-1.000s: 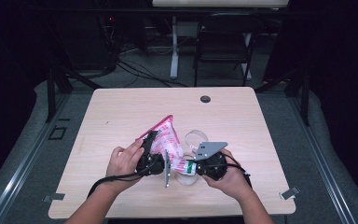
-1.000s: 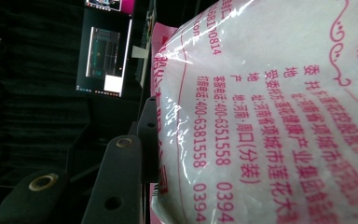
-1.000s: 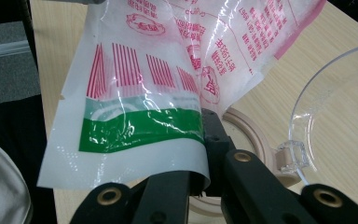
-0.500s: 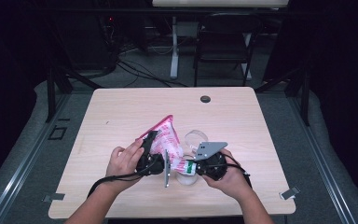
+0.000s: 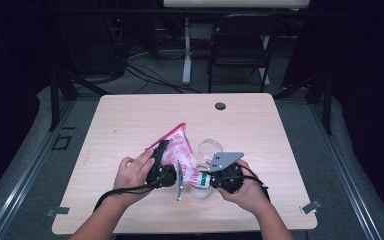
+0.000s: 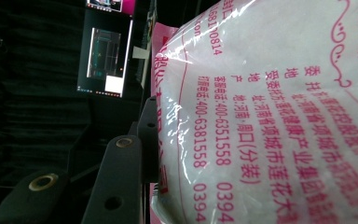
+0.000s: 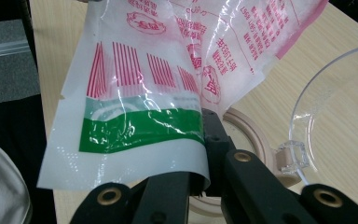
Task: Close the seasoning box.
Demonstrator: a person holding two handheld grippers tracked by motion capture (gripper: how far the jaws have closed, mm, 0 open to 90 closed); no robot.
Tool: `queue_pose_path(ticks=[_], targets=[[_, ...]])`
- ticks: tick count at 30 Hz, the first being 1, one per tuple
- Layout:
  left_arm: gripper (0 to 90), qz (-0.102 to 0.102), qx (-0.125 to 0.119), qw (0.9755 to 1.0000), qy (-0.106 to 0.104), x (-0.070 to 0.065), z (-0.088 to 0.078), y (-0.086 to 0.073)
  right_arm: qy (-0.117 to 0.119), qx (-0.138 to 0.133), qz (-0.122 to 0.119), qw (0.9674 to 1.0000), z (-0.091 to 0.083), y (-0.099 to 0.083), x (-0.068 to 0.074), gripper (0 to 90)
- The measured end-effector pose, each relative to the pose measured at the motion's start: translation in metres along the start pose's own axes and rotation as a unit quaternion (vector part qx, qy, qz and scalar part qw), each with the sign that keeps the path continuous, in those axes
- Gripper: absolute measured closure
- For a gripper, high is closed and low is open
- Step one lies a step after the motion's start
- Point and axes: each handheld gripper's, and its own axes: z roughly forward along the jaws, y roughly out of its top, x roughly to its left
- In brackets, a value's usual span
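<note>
So the person has this pink-printed plastic bag [image 5: 180, 150] of white powder held up over the near middle of the tabletop [image 5: 130, 120], one claw on each end. Left claw [image 5: 161, 152] is pinching the fat, full part of the bag; in the left gripper view a black jaw presses into the bulging film. Right claw [image 7: 205, 135] is pressed together on the thin empty corner with the green stripe.

A clear bowl [image 7: 340, 121] with a little handle sits right beside that corner, over a round beige lid [image 7: 251, 130]. Looks like they're lining up a pour or a tear. I'd keep the pinched corner over the bowl's rim and tip slowly from the full end.

Room-wise it's fine: the far half of the tabletop is bare apart from a small dark grommet [image 5: 220, 106]. The near edge is close to both hands.
</note>
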Motion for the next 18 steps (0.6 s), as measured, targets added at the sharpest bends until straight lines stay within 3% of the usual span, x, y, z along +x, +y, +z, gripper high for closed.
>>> queue_pose_path(ticks=[18], targets=[[63.5, 0.004, 0.003, 1.0000, 0.001, 0.0004, -0.0009, 0.0007, -0.002, 0.000, 0.000, 1.0000, 0.0004, -0.0002, 0.0002, 90.0]])
